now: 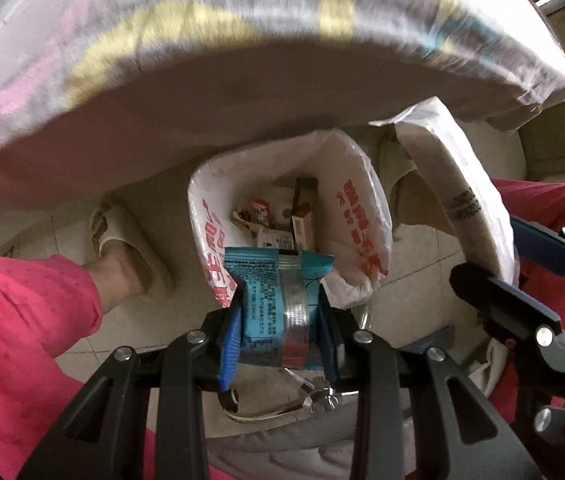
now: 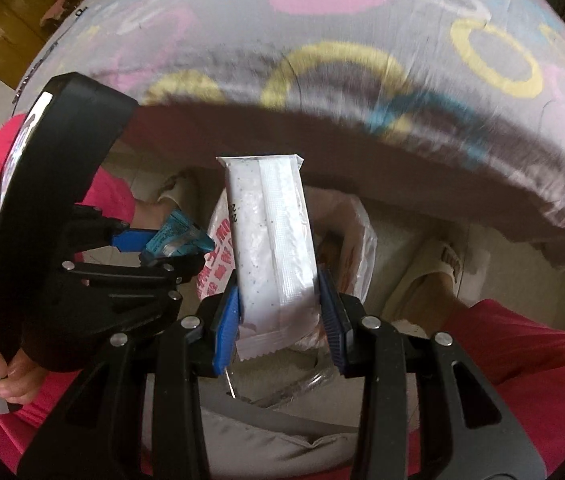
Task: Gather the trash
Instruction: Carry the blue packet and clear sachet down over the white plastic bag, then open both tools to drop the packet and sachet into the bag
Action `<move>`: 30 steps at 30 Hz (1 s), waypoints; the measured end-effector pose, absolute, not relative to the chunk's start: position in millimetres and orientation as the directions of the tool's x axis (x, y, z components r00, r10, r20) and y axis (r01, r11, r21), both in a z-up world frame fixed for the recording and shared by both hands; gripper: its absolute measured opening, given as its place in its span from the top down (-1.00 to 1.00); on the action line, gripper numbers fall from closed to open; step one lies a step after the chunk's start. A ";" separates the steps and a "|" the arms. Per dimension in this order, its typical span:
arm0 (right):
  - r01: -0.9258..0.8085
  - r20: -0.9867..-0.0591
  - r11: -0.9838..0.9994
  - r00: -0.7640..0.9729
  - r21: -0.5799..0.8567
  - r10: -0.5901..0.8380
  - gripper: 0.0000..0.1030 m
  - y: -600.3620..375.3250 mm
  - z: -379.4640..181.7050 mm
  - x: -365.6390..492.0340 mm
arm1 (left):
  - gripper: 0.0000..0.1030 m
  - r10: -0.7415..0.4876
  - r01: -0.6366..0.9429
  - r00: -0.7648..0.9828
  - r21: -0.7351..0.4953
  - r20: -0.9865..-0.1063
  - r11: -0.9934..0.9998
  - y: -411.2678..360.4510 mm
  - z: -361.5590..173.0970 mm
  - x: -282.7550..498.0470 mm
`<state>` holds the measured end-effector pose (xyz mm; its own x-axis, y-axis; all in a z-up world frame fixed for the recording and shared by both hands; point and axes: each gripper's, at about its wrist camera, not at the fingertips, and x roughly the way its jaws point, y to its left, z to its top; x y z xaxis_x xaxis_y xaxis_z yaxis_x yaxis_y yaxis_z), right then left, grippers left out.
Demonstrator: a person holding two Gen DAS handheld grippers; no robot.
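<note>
While the left gripper (image 1: 280, 316) looks down past the table edge (image 1: 242, 92), its blue pads are closed on a teal wrapper (image 1: 278, 300), which stands upright between them directly above the open mouth of a white plastic bag (image 1: 354, 208) printed with red lettering. Inside the bag lie several small packets and boxes (image 1: 282, 216). To the right, the right gripper (image 1: 522, 280) pinches a long white wrapper (image 1: 454, 196) just beside the bag. A foot in a cream slipper (image 1: 122, 240) rests on the tiled floor at the left.

From the right wrist, the right gripper (image 2: 278, 316) is clamped on the speckled white wrapper (image 2: 270, 240), held upright with its top end near the table edge (image 2: 362, 128). The bag (image 2: 358, 240) shows behind it. At the left, the left gripper (image 2: 170, 244) grips the teal wrapper (image 2: 178, 236) over the bag's rim.
</note>
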<state>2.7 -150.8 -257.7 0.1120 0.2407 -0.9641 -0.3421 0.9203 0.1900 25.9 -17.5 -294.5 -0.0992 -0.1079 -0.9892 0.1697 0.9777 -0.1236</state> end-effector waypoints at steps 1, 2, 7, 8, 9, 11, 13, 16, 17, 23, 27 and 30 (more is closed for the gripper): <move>-0.339 -0.966 0.921 0.099 0.194 0.240 0.27 -150.5 -262.5 4.9 | 0.37 -0.108 0.164 -0.110 -0.125 -0.988 0.978 -17.0 -299.0 26.8; -0.336 -0.967 0.921 0.089 0.198 0.240 0.27 -149.5 -266.6 6.1 | 0.37 -0.108 0.159 -0.119 -0.126 -0.987 0.979 -16.4 -302.2 27.1; -0.323 -0.972 0.924 0.042 0.205 0.231 0.27 -145.3 -286.8 16.5 | 0.37 -0.109 0.124 -0.178 -0.132 -0.978 0.983 -14.6 -325.7 31.5; -0.320 -0.973 0.924 0.032 0.208 0.230 0.27 -144.2 -291.3 18.4 | 0.37 -0.110 0.120 -0.187 -0.134 -0.976 0.984 -14.9 -328.1 32.8; -0.316 -0.973 0.925 0.025 0.210 0.230 0.27 -141.4 -292.5 18.3 | 0.37 -0.110 0.116 -0.195 -0.134 -0.975 0.984 -14.1 -331.1 32.9; -0.305 -0.973 0.926 0.000 0.222 0.233 0.27 -139.8 -301.6 21.5 | 0.37 -0.107 0.110 -0.209 -0.132 -0.972 0.985 -14.7 -336.7 34.3; -0.297 -0.973 0.928 -0.023 0.227 0.231 0.27 -137.6 -309.8 23.7 | 0.37 -0.106 0.104 -0.220 -0.132 -0.970 0.986 -15.0 -340.1 34.9; -0.280 -0.972 0.931 -0.052 0.235 0.229 0.27 -134.8 -318.9 28.9 | 0.37 -0.107 0.092 -0.242 -0.133 -0.964 0.987 -15.3 -346.4 36.7; -0.269 -0.970 0.932 -0.067 0.242 0.233 0.27 -135.1 -322.7 30.9 | 0.37 -0.110 0.086 -0.249 -0.136 -0.962 0.987 -15.1 -347.8 37.2; -0.248 -0.973 0.942 -0.099 0.226 0.208 0.27 -133.2 -336.8 40.4 | 0.37 -0.120 0.070 -0.295 -0.147 -0.948 0.987 -16.3 -363.2 40.9; -0.213 -0.975 0.954 -0.114 0.213 0.192 0.27 -136.3 -348.3 45.3 | 0.37 -0.128 0.048 -0.330 -0.152 -0.935 0.987 -16.3 -374.5 44.4; -0.179 -0.974 0.961 -0.125 0.212 0.191 0.27 -140.5 -357.8 47.7 | 0.37 -0.150 0.018 -0.358 -0.167 -0.922 0.986 -15.1 -383.4 46.1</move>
